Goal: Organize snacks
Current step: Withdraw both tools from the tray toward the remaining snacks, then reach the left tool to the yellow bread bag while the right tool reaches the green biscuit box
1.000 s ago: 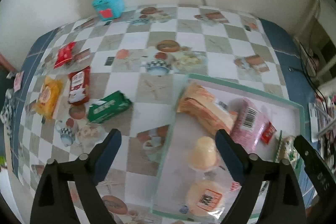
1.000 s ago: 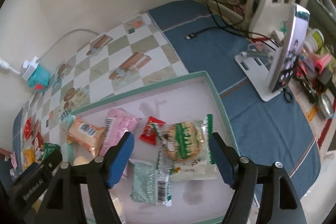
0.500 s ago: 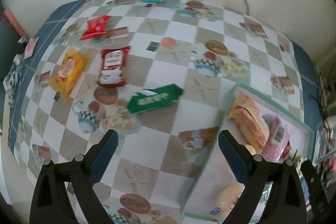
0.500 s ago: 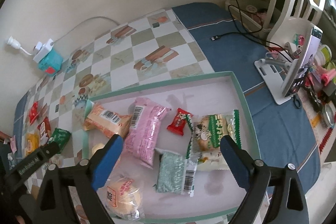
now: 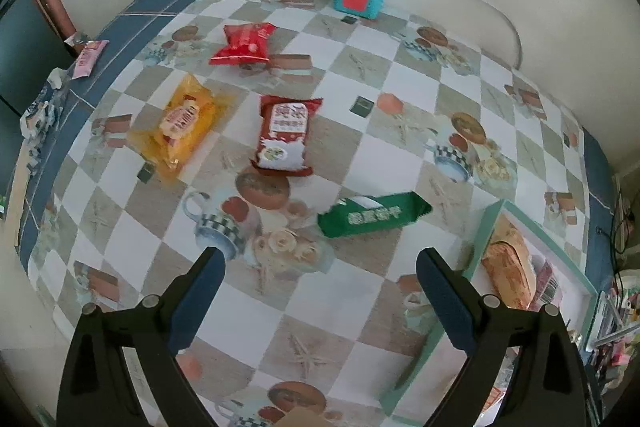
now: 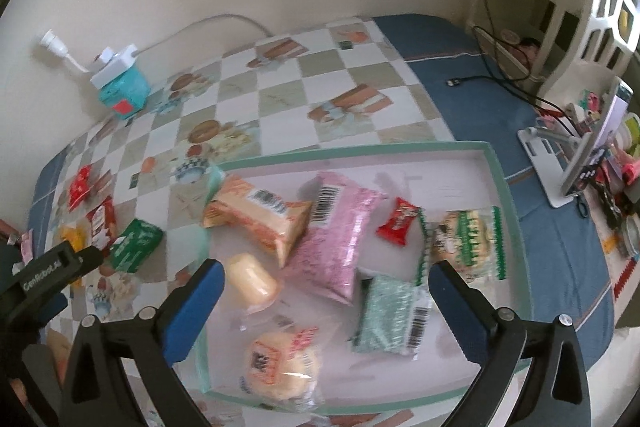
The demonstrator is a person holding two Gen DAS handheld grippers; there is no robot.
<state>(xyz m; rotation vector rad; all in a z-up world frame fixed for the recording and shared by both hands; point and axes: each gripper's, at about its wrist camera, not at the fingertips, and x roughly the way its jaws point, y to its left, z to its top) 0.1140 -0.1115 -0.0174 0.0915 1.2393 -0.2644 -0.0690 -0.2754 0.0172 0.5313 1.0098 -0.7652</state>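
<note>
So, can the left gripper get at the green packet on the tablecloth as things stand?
Probably yes: the left gripper is open and empty, and the green packet lies alone just ahead of it, nothing on or against it.

Tray (image 6: 502, 183) holding snacks, loose packets (image 5: 284, 135) left on table (image 5: 360, 287)

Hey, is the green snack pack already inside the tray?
No, the green snack pack lies on the checkered tablecloth, outside the tray's teal rim.

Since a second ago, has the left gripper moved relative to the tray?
Yes. The left gripper has swung off the tray toward the loose snacks; the tray sits at its right edge now, with the green pack just ahead.
</note>
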